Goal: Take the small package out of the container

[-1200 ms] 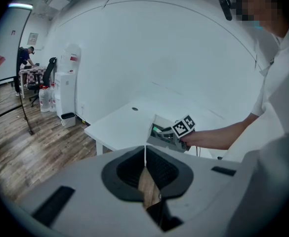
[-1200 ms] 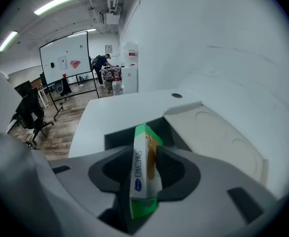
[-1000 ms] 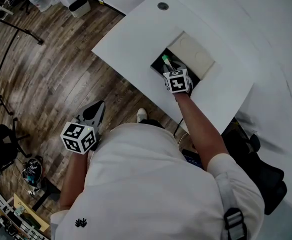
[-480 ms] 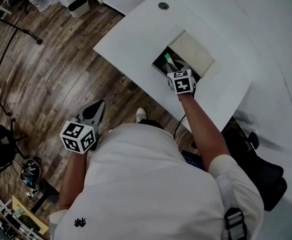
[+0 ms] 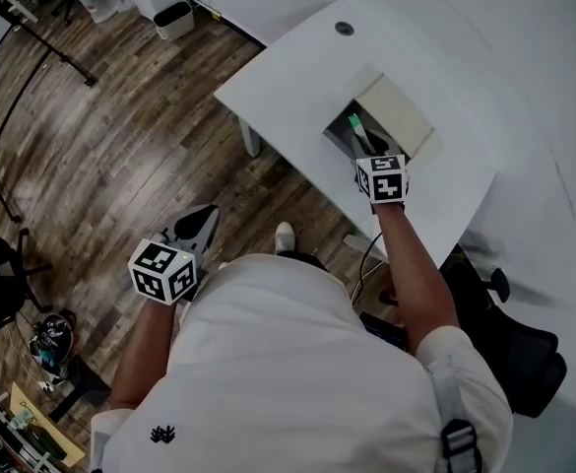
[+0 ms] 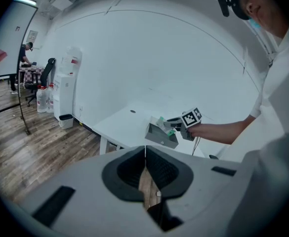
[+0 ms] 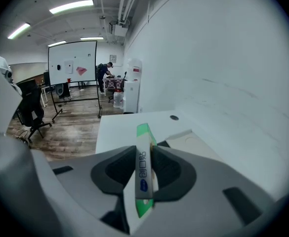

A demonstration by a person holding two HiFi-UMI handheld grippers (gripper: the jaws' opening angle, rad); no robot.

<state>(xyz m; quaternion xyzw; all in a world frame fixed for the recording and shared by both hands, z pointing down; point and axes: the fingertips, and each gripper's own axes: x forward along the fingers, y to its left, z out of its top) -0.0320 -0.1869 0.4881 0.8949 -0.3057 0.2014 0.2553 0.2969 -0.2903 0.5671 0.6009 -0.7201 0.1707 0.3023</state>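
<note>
The small package [image 7: 143,174] has been lifted up from the grey container [image 5: 335,134] at upper centre, clamped in the right gripper [image 7: 145,154]'s narrowed jaws, so removal's basically done; the left gripper [image 6: 145,158] is held shut, empty.

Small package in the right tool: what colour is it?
The small package is white and green; the right gripper view shows it best.

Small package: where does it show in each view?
Head view: small package upper right of centre, in the right gripper over the container.
Left gripper view: small package tiny, just right of centre.
Right gripper view: small package dead centre, clamped between the jaws.
Shared landmark: the round hole in the white table.
</note>
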